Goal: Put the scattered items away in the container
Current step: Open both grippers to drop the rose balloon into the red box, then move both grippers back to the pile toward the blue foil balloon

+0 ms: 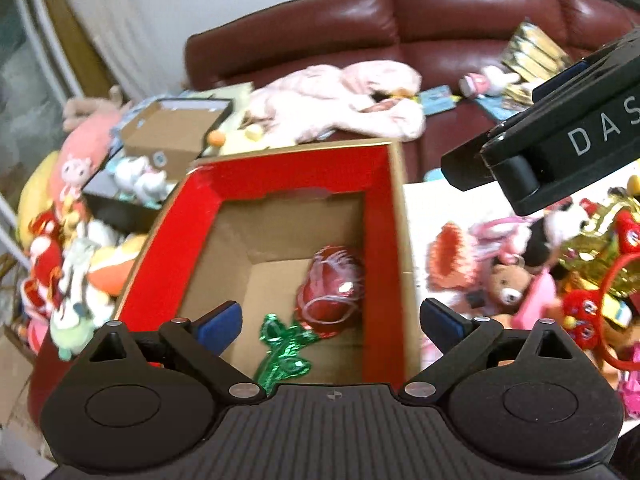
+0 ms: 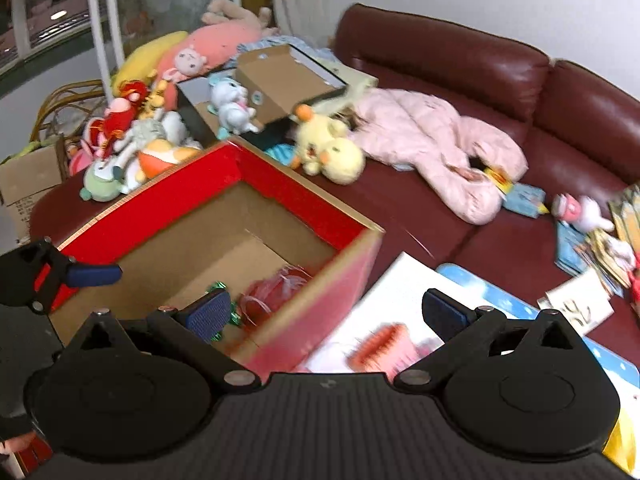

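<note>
A red cardboard box (image 1: 256, 188) with a brown inside stands open in front of me; it also shows in the right wrist view (image 2: 304, 208). Inside lies a red foil rose (image 1: 332, 292) with a green foil stem (image 1: 284, 352). My left gripper (image 1: 330, 320) is open and empty, held over the box's near edge. My right gripper (image 2: 326, 310) is open and empty, over the box's right wall; its body (image 1: 560, 136) shows at upper right in the left wrist view. Scattered toys lie on the white table (image 1: 420, 216): a red crocheted piece (image 1: 448, 260), a small brown bear (image 1: 510, 284), a pink toy (image 1: 500, 236).
A dark red leather sofa (image 2: 460, 64) behind holds a pink jacket (image 2: 432, 140), a yellow duck plush (image 2: 332, 148), books and small toys. A heap of plush toys (image 2: 132, 136) and an open brown box (image 2: 280, 76) lie left of the red box.
</note>
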Tool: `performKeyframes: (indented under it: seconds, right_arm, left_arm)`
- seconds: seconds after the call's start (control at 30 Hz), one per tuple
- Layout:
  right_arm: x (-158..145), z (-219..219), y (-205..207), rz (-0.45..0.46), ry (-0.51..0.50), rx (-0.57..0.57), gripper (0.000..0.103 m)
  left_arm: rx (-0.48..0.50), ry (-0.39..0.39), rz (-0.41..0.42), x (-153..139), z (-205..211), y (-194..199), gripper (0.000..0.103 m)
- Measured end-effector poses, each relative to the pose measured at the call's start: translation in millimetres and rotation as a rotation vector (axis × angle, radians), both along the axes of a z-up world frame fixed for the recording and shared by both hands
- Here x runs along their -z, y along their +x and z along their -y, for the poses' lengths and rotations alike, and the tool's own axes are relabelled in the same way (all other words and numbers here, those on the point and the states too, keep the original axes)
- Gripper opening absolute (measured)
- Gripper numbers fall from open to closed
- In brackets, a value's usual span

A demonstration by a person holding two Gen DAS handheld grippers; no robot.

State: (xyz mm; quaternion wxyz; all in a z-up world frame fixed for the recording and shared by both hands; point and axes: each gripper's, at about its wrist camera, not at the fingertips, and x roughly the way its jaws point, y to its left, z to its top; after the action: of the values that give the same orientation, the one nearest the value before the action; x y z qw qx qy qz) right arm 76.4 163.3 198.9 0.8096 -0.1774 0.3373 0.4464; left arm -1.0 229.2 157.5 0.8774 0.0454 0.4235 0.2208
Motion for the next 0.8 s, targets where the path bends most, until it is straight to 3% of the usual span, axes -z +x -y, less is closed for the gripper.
performKeyframes:
  seconds: [0.33,0.47,0.8]
  right_arm:
    - [6.2,81.6,17.6,-0.102,0.001,0.069,0.101]
    - [-1.1,114.0,18.3,-0.063,0.001,0.094,0.102]
    - [0.8,212.1,36.9,-0.091,0.013,0.312,0.102]
  left_arm:
    - [0.145,0.041,-0.045,8.6,69.0,20.7,0.101]
    - [0.184,0.045,-0.048,8.1,90.2,27.1,0.101]
    - [0.279,0.02,-0.094,36.6,130.3,47.4,0.102]
